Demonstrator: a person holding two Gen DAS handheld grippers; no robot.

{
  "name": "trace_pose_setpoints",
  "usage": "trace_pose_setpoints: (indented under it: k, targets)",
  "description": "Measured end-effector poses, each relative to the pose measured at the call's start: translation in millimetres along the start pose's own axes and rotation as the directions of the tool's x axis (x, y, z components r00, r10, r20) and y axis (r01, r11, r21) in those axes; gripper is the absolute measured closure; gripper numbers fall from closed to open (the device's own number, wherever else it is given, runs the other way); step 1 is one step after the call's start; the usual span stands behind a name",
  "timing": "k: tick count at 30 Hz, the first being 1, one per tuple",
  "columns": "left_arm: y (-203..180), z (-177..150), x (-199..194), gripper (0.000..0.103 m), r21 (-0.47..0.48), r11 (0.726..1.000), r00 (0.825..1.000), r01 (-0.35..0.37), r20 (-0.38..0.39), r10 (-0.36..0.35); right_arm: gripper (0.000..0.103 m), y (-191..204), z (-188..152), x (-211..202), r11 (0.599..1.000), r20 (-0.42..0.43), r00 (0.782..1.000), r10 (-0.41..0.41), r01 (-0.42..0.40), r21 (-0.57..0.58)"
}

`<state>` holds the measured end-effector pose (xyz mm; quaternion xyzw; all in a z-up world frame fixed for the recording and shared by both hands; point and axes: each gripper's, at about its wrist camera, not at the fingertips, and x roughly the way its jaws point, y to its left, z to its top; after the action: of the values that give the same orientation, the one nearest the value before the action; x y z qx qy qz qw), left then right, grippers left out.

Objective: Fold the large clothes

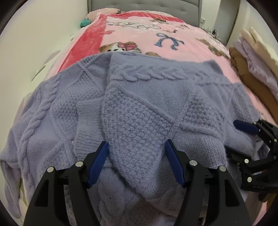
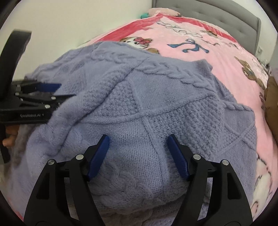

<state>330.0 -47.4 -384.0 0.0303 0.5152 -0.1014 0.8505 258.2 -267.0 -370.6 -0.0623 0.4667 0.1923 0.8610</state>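
Chunky cable-knit lavender sweater (image 1: 139, 107) on plush blanket (image 1: 156, 34).

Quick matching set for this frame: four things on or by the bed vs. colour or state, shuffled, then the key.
1. sweater
2. blanket
3. headboard
4. left tongs

A. grey, tufted
B. open, knit between the pads
C. lavender cable knit
D. pink, bear print

Pairs: 1-C, 2-D, 3-A, 4-B
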Motion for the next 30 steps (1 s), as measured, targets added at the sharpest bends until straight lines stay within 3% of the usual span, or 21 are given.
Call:
trace_pose_setpoints:
  k: [4,7,10,14,16,17,18,21,24,26,27,30]
  targets:
    - [30.2,-6.2,-24.9,0.035,-0.161,0.984,0.997,0.07,0.052,-0.062,0.029,-3.6,5.3,-34.1,0.996,0.095,0.995,0.007,-0.015,0.087]
    - [73.4,-27.4,-51.5,0.031,-0.349,0.934,0.994,0.074,0.102,-0.04,0.029,2.3,8.6,-59.3,0.994,0.13,0.992,-0.006,-0.009,0.11]
    - [133.5,-69.9,-88.2,0.021,-0.565,0.824,0.986,0.038,0.157,0.062,0.027,16.0,9.9,-77.1,0.993,0.137,0.99,0.018,-0.033,0.112]
    - [216.4,-139.2,-122.6,0.018,-0.789,0.613,0.968,-0.042,0.12,0.221,0.025,43.8,12.7,-89.1,0.995,0.13,0.99,0.057,-0.067,0.074]
    - [249.5,-169.6,-131.1,0.018,-0.861,0.502,0.956,-0.086,0.07,0.284,0.025,56.8,16.2,-91.5,0.99,0.129,0.986,0.103,-0.114,0.082]
    - [261.1,-180.1,-133.8,0.018,-0.878,0.466,0.95,-0.107,0.047,0.308,0.025,63.8,19.3,-92.1,0.988,0.136,0.984,0.118,-0.131,0.087]
    - [279.2,-196.8,-138.6,0.018,-0.905,0.402,0.939,-0.136,0.011,0.343,0.022,70.5,22.5,-92.2,0.986,0.145,0.981,0.128,-0.142,0.091]
    - [309.7,-223.8,-145.1,0.018,-0.945,0.292,0.927,-0.145,-0.026,0.375,0.02,92.9,33.9,-88.7,0.98,0.16,0.974,0.158,-0.175,0.095]
    - [332.1,-240.4,-138.6,0.018,-0.964,0.228,0.933,-0.14,-0.051,0.357,0.02,114.0,46.4,-79.3,0.973,0.154,0.969,0.195,-0.21,0.095]
    - [344.8,-251.2,-132.3,0.018,-0.975,0.191,0.943,-0.111,-0.042,0.33,0.02,128.3,54.8,-72.3,0.968,0.15,0.963,0.223,-0.237,0.085]
    - [351.5,-257.4,-127.5,0.018,-0.983,0.161,0.946,-0.088,-0.032,0.322,0.02,136.9,59.1,-68.9,0.966,0.145,0.961,0.236,-0.248,0.072]
    - [364.5,-266.4,-116.5,0.021,-0.991,0.107,0.943,-0.086,-0.046,0.33,0.02,156.1,66.9,-64.1,0.965,0.128,0.958,0.258,-0.263,0.022]
